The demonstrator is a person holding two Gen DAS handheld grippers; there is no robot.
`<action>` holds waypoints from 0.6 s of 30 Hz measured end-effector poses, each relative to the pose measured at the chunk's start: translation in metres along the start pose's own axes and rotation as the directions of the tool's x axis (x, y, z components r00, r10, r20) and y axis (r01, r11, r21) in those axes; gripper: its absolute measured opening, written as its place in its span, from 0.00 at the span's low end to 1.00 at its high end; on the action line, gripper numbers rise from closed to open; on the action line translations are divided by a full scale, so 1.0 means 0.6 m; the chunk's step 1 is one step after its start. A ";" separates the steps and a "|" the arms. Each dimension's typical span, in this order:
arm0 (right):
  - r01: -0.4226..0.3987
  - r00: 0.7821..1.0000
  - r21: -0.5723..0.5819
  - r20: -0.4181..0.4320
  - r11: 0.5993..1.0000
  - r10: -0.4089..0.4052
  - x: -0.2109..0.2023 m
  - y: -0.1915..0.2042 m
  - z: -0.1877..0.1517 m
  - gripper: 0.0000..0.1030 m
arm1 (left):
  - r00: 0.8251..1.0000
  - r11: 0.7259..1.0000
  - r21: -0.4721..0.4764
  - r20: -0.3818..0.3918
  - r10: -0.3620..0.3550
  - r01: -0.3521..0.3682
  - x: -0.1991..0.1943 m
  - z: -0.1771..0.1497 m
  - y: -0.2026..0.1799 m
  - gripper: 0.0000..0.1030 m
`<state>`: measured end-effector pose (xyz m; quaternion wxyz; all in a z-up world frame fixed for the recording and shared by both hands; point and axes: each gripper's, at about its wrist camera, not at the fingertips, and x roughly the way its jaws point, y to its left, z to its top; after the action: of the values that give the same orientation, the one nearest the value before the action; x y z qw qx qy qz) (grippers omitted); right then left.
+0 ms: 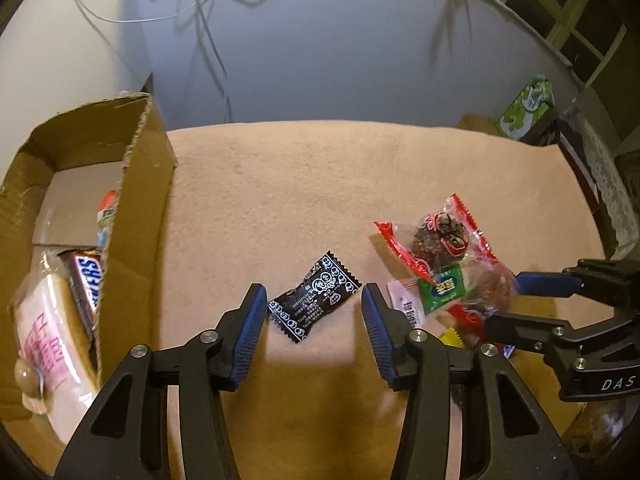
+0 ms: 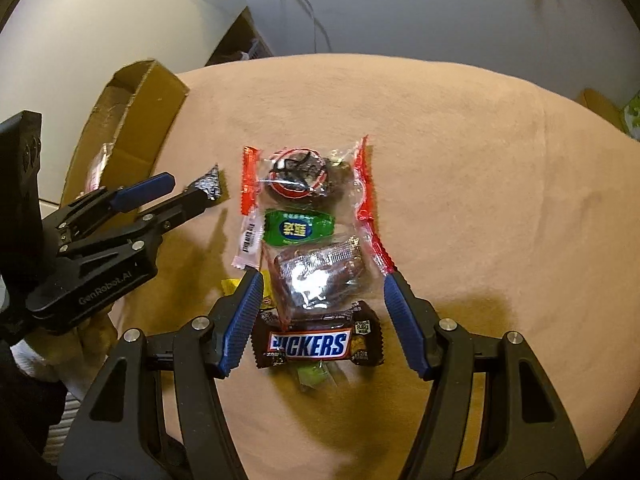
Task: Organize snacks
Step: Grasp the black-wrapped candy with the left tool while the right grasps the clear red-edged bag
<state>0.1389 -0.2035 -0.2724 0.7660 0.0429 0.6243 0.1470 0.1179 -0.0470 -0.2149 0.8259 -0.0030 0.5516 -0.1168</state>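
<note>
The black candy packet [image 1: 314, 298] lies flat on the tan cloth [image 1: 320, 184] at lower centre of the left wrist view, its long axis slanting from lower left to upper right, squarely between the spread, empty jaws of the left gripper [image 1: 314, 308], the nearer one. It is crinkly foil with saw-tooth ends. The right gripper [image 2: 322, 316], jaws also spread and pinching nothing, hangs over the glossy snack pile [image 2: 308, 220], straddling a chocolate bar [image 2: 316, 344]; the cardboard box [image 1: 132, 184] sits at left.

hidden: Snickers bar [image 2: 318, 343] first letters under clear packet [image 2: 320, 276] | green candy [image 2: 316, 376] mostly beneath bar
</note>
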 end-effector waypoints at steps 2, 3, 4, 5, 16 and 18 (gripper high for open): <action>0.017 1.000 -0.007 -0.012 1.000 -0.017 0.007 0.001 0.004 0.64 | 1.000 1.000 0.014 -0.011 0.009 -0.008 0.007 0.000 -0.002 0.45; 0.021 1.000 -0.017 -0.021 1.000 -0.021 0.011 0.003 0.006 0.64 | 1.000 1.000 0.019 -0.019 0.007 -0.007 0.012 0.003 -0.007 0.45; 0.027 0.999 -0.035 -0.030 0.999 -0.028 0.015 0.007 0.008 0.64 | 1.000 1.000 0.026 -0.022 0.012 -0.011 0.016 0.003 -0.009 0.45; 0.036 0.999 -0.058 -0.035 0.998 -0.038 0.019 0.014 0.009 0.68 | 1.000 0.999 0.034 -0.024 0.020 -0.019 0.019 0.004 -0.011 0.46; 0.113 0.992 -0.132 -0.042 0.985 -0.120 0.051 0.024 0.027 0.66 | 0.999 0.998 0.049 -0.020 0.034 -0.033 0.035 0.011 -0.016 0.31; 0.100 0.994 -0.133 -0.038 0.986 -0.106 0.050 0.024 0.028 0.61 | 0.999 0.999 0.041 -0.018 0.032 -0.032 0.033 0.009 -0.011 0.26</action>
<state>0.1582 -0.1795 -0.2934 0.7594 -0.0434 0.6319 0.1487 0.1286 -0.0578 -0.2297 0.8224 0.0236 0.5567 -0.1147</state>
